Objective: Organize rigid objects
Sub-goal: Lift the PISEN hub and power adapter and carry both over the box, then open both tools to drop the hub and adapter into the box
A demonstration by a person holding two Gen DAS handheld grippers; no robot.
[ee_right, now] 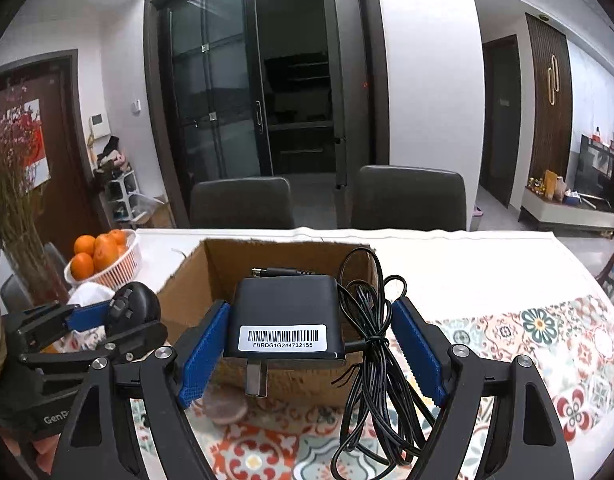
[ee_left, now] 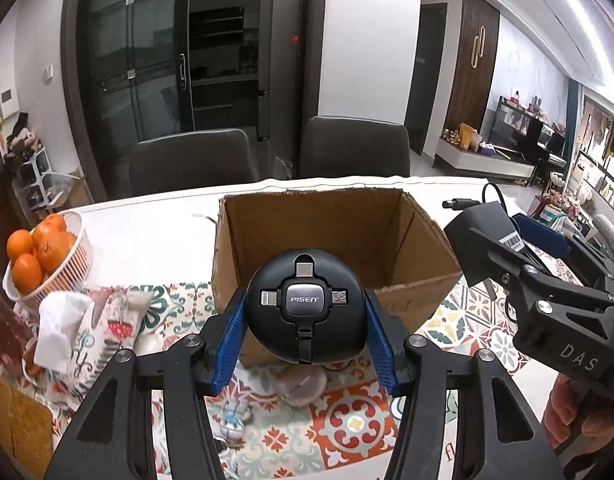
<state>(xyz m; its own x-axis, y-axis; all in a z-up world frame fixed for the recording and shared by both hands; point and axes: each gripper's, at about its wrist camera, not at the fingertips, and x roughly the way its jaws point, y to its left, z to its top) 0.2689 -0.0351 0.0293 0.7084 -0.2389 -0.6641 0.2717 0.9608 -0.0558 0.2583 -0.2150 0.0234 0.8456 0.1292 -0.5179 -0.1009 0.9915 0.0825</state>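
The right gripper (ee_right: pixel 313 350) clamps a black power adapter (ee_right: pixel 285 316), cable (ee_right: pixel 371 360) dangling, just before the open cardboard box (ee_right: pixel 187 280).

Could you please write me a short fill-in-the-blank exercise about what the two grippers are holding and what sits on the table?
1. The left gripper is clamped on a round black cable hub branded ____.
2. The right gripper holds a black power adapter whose white sticker shows a ____.
3. Ahead of both grippers stands an open ____ box.
4. The white basket at the table's left holds ____.

Missing words: PISEN; barcode; cardboard; oranges
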